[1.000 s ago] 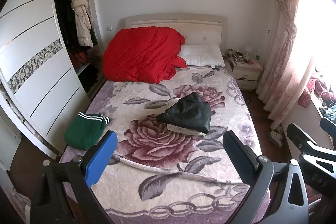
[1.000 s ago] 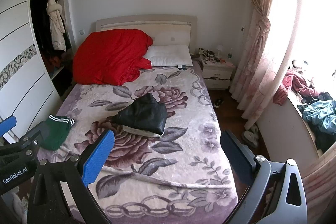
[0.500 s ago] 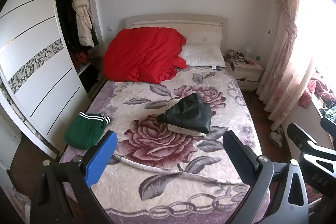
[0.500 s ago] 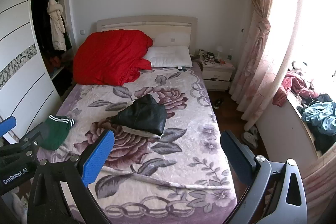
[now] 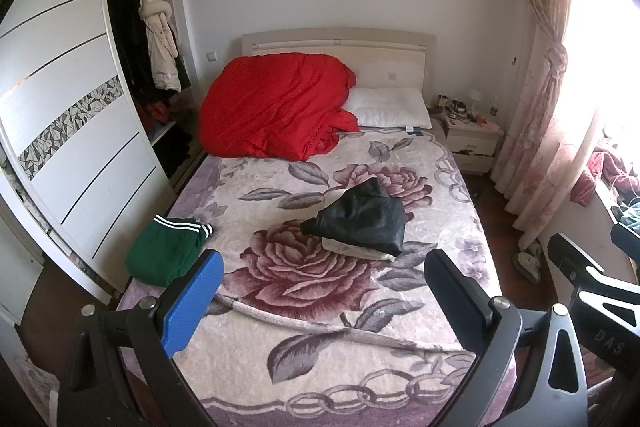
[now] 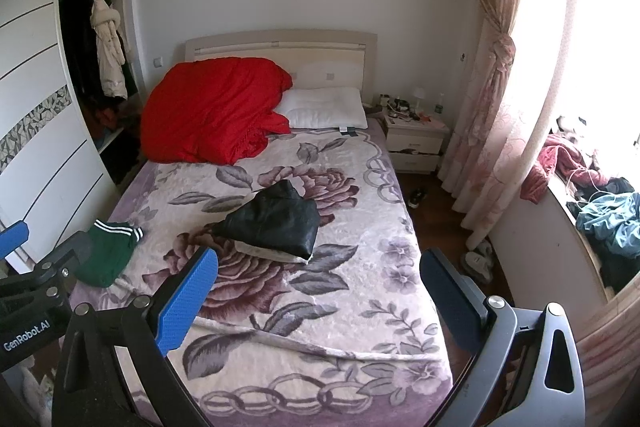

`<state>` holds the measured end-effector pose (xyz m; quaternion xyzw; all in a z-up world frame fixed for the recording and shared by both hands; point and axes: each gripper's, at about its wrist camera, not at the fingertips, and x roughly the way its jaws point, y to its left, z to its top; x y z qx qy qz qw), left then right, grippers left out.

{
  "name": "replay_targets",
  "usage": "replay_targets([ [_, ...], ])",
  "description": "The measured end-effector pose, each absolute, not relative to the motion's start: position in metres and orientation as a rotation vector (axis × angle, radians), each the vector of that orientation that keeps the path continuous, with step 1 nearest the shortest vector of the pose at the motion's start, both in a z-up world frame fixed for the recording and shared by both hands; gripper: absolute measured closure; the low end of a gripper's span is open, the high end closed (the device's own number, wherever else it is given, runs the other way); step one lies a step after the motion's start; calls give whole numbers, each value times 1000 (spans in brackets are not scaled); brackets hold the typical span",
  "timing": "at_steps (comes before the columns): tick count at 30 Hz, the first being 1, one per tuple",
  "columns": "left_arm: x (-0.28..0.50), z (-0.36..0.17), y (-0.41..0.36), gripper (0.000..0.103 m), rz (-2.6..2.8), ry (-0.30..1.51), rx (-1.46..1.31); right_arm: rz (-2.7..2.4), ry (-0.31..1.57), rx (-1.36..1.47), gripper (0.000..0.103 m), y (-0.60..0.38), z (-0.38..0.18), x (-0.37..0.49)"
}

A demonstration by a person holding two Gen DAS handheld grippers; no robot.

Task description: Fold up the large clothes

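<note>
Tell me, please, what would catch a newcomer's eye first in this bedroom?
Most striking is the red quilt heaped at the head of the bed, beside the white pillow. Next comes the black jacket, folded in the middle of the flowered blanket, with green trousers near the bed's wardrobe-side edge. Both the left hand-held gripper and the right hand-held gripper hang open over the foot of the bed, holding nothing.

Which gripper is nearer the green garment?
Left. The left gripper hangs open at the bed's foot, the green garment just beyond its left finger. The right gripper, also open, sits farther toward the window side.
</note>
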<state>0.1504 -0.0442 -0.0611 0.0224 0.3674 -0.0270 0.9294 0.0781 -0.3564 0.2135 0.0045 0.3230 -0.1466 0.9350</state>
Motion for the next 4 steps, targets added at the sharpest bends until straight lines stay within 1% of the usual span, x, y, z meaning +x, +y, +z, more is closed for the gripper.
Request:
replay_targets([
  [4,149,-56,-38,0,-50,745,47,-299,659,9,1,-356,214,76],
])
